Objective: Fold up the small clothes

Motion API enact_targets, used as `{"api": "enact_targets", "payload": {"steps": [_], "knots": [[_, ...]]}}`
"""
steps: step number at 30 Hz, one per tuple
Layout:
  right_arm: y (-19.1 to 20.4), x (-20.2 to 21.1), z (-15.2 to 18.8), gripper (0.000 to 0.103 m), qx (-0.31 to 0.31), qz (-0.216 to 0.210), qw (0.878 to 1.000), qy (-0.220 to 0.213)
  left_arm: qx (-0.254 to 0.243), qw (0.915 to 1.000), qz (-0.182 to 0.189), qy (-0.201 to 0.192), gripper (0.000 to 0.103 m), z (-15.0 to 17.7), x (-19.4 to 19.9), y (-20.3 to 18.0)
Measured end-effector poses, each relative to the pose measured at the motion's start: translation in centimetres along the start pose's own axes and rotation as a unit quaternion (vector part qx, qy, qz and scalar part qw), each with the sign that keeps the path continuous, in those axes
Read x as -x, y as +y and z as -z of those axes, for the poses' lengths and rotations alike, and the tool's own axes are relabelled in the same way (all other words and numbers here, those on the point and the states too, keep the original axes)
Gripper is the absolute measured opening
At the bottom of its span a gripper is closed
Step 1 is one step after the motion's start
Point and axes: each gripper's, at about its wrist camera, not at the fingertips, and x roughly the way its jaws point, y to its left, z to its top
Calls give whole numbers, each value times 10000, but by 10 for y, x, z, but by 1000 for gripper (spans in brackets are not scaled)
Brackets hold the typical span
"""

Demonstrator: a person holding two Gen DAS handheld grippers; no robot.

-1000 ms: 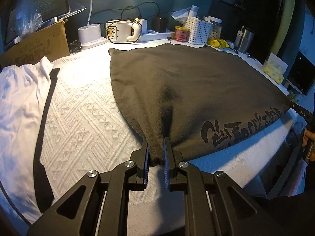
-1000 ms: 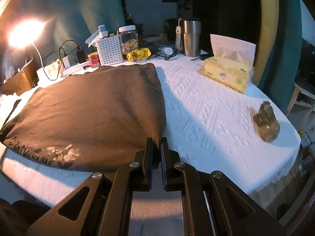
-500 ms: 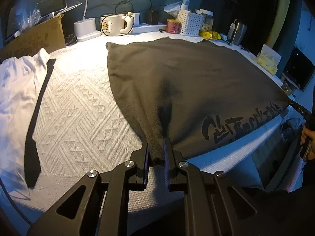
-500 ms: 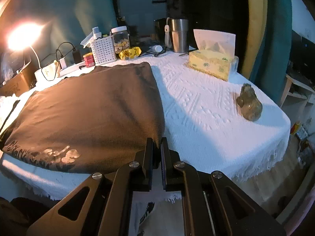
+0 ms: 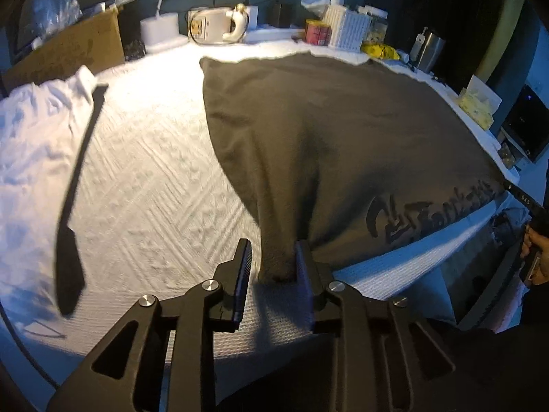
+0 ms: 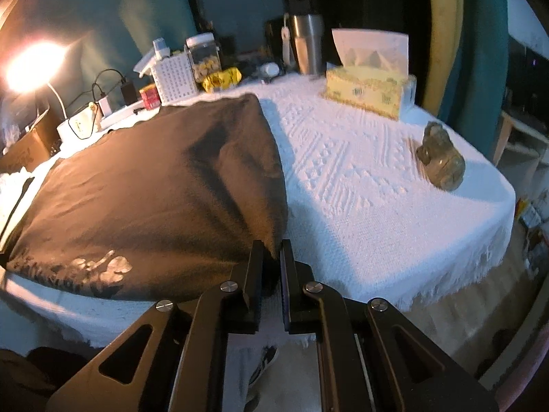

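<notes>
A dark brown garment with printed lettering [image 5: 343, 144] lies spread on the white textured tablecloth [image 5: 154, 185]. My left gripper [image 5: 272, 257] is open, its jaws apart around the garment's near left corner, which lies loose between them. In the right wrist view the same garment [image 6: 154, 185] fills the left half. My right gripper [image 6: 272, 257] is shut on its near right corner at the table's front edge. A white garment with a black strip [image 5: 37, 144] lies at the far left.
Along the back stand a cardboard box [image 5: 68, 51], a lamp base [image 5: 161, 29], a white basket [image 6: 175, 77], a jar [image 6: 206, 55] and a steel tumbler [image 6: 308, 41]. A tissue box [image 6: 369, 86] and a small stone figure [image 6: 441, 158] sit on the right.
My left gripper has opened and let go of the garment corner. Both grippers have drawn back toward the front edge. The right gripper stays shut on its corner.
</notes>
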Motion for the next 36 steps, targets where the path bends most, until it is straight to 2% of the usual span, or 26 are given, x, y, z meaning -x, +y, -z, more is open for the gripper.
{"api": "enact_targets", "payload": {"steps": [1,2,4,6,11,15,17,18,20,23,27,32,34,36], "knots": [[3,2,-2,8,62,54,10000,18,-25,10000,-24,-76,33,-4,5,0],[6,4,-4,11,117,87,9999,36,-14,9999,-45,-157,50,-9,8,2],[8,4,-9,22,162,139,9998,46,102,9993,-59,-358,71,-18,11,10],[7,3,-12,40,123,120,9999,17,233,9988,-150,-397,71,-32,2,22],[1,-5,-21,40,-38,211,9998,44,287,9986,-93,-441,71,-62,-29,40],[-4,-11,-27,41,-121,265,9996,69,275,9990,-156,-319,58,-77,-52,47],[-6,-15,-30,41,-149,283,9995,84,325,9991,-166,-193,37,-82,-64,52],[-6,-17,-31,41,-157,283,9994,99,336,9991,-202,-166,32,-84,-68,53],[-5,-20,-33,41,-149,282,9994,107,188,9992,-297,-185,3,-89,-71,51],[-1,-27,-34,40,-125,240,9996,126,-21,9992,-354,-162,3,-93,-72,46],[6,-33,-34,41,-116,163,9997,155,-47,9955,-880,-362,2,-98,-65,54],[11,-34,-35,40,-82,159,9997,170,-162,9949,-974,-191,3,-93,-72,56],[11,-32,-35,41,-82,153,9997,144,2,9957,-912,-126,5,-95,-70,58],[12,-29,-34,41,-78,188,9997,133,60,9945,-1030,-164,5,-96,-65,56]]}}
